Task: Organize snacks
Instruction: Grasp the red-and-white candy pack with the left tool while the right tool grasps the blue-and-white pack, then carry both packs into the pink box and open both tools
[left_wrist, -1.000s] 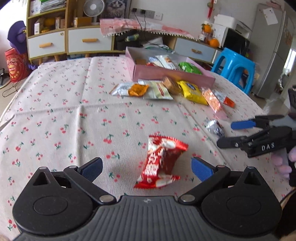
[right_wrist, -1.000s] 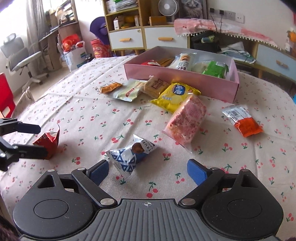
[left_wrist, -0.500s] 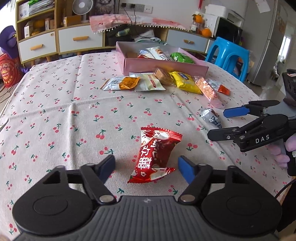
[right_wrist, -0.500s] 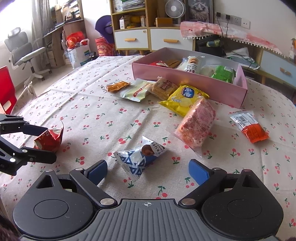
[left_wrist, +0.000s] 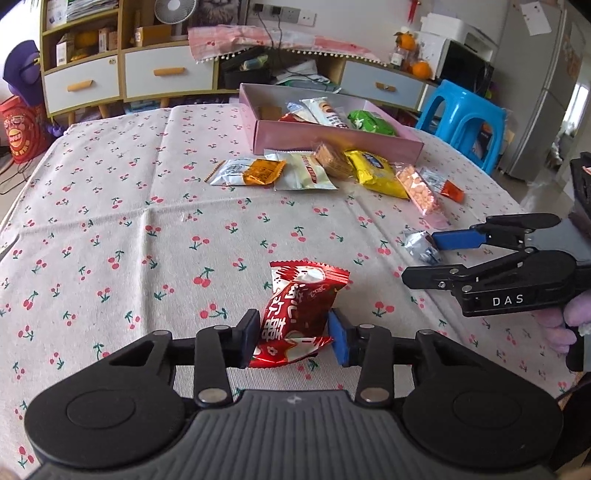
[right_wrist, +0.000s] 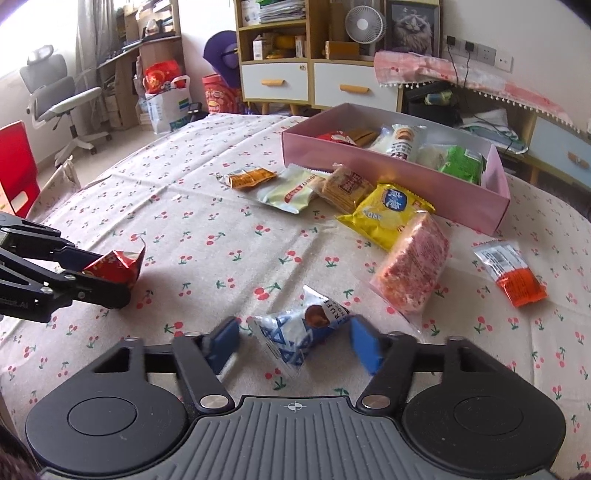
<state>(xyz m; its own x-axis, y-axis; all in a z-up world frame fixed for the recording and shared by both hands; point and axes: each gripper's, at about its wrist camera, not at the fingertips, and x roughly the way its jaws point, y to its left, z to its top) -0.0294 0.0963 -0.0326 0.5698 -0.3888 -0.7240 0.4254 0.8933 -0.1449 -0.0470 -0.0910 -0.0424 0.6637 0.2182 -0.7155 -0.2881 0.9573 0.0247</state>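
A red snack packet (left_wrist: 299, 306) lies on the cherry-print tablecloth (left_wrist: 147, 229). My left gripper (left_wrist: 294, 338) has its jaws closing, and both blue pads press the packet's sides. The right wrist view shows the same gripper (right_wrist: 107, 278) at the left, pinching the red packet (right_wrist: 118, 264). A blue-and-white truffle packet (right_wrist: 295, 328) lies between the jaws of my right gripper (right_wrist: 294, 345), which are closing. A gap still shows at its left pad. From the left wrist view, the right gripper (left_wrist: 421, 256) straddles that packet (left_wrist: 417, 242). At the back stands the pink box (right_wrist: 388, 184), which holds several snacks.
Loose snacks lie in front of the box: a yellow packet (right_wrist: 388, 214), a pink packet (right_wrist: 413, 266), a cracker pack (right_wrist: 345, 186), a white packet (right_wrist: 291, 188), a small orange one (right_wrist: 251, 177) and an orange-ended one (right_wrist: 513, 273). A blue stool (left_wrist: 461, 118) stands beyond the table.
The left jaws have closed from wide open onto the red packet. The right jaws have narrowed around the blue-and-white packet. Neither hand has shifted much.
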